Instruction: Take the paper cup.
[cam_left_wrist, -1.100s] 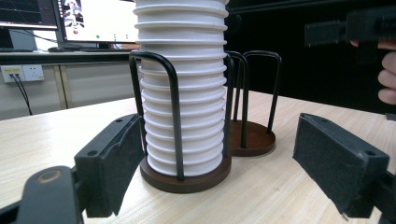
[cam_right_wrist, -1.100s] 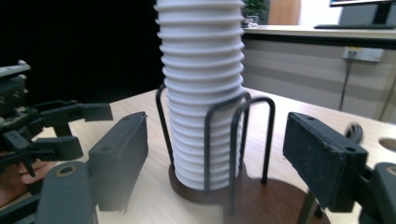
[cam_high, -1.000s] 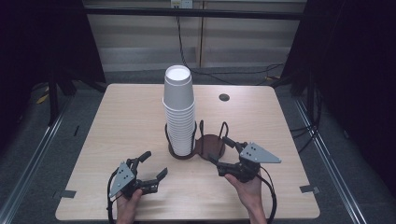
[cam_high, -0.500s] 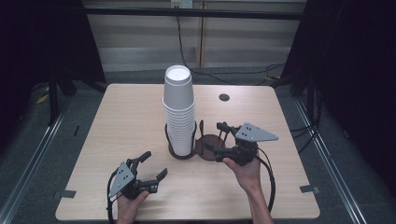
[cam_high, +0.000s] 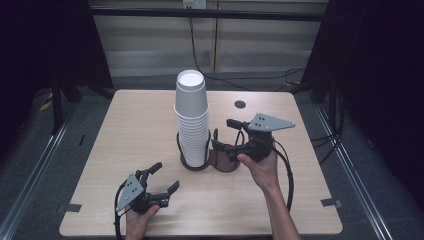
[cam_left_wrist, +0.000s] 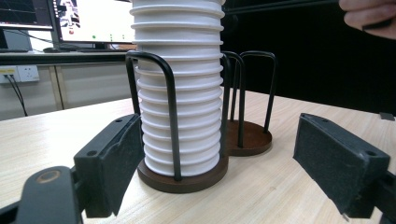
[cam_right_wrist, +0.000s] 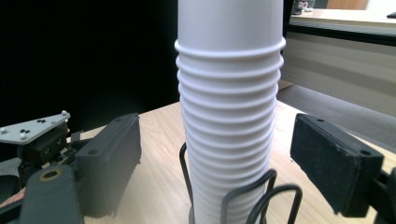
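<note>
A tall stack of white paper cups stands in a black wire holder with two round brown bases at the table's middle; the right base holds no cups. My right gripper hovers open just right of the stack, above that base. In the right gripper view the cup stack rises between the spread jaws of the right gripper. My left gripper rests open near the front edge, pointing at the holder. The left gripper view faces the stack beyond the left gripper.
The wooden table has a small dark round hole at its back right. Cables trail from both grippers toward the front. Dark floor and black frame posts surround the table. A monitor stands behind in the left gripper view.
My right gripper has risen and moved away from the front edge, closing in on the right side of the cup stack. The left gripper has stayed put.
</note>
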